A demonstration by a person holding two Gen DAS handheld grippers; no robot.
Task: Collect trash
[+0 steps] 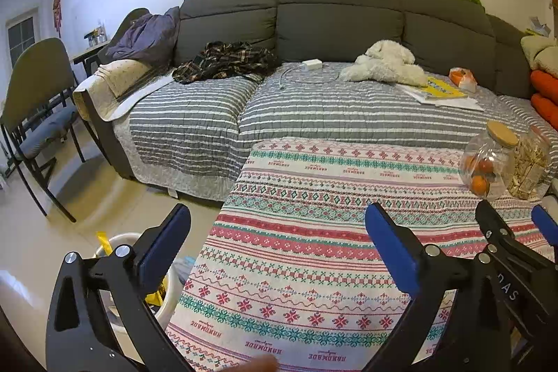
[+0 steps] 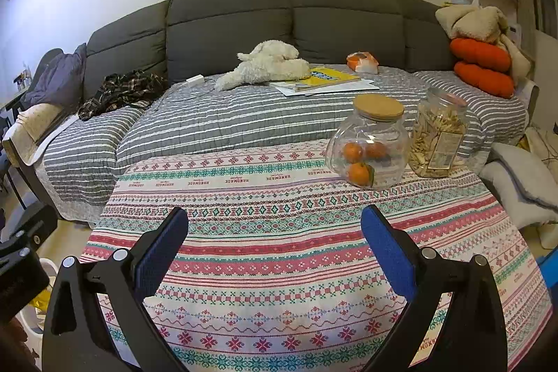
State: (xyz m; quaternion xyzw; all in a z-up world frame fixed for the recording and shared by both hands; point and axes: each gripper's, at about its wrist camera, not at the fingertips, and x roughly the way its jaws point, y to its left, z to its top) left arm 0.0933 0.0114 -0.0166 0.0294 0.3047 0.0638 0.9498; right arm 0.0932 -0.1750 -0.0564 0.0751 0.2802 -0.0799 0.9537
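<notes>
A white trash bin (image 1: 164, 302) with yellow wrappers inside stands on the floor at the table's left edge; its rim also shows in the right wrist view (image 2: 48, 265). My left gripper (image 1: 279, 232) is open and empty over the table's left part, its left finger above the bin. My right gripper (image 2: 275, 232) is open and empty over the patterned tablecloth (image 2: 279, 250). The right gripper also shows at the right edge of the left wrist view (image 1: 516, 225). An orange snack packet (image 2: 362, 61) lies on the sofa.
Two glass jars stand at the table's far right: one with oranges (image 2: 366, 145), one with snacks (image 2: 437, 135). The grey sofa (image 2: 279, 114) behind holds a white plush toy (image 2: 268, 65), books (image 2: 324, 79), a plaid shirt (image 1: 223, 61), a charger. A chair (image 1: 38, 114) stands left.
</notes>
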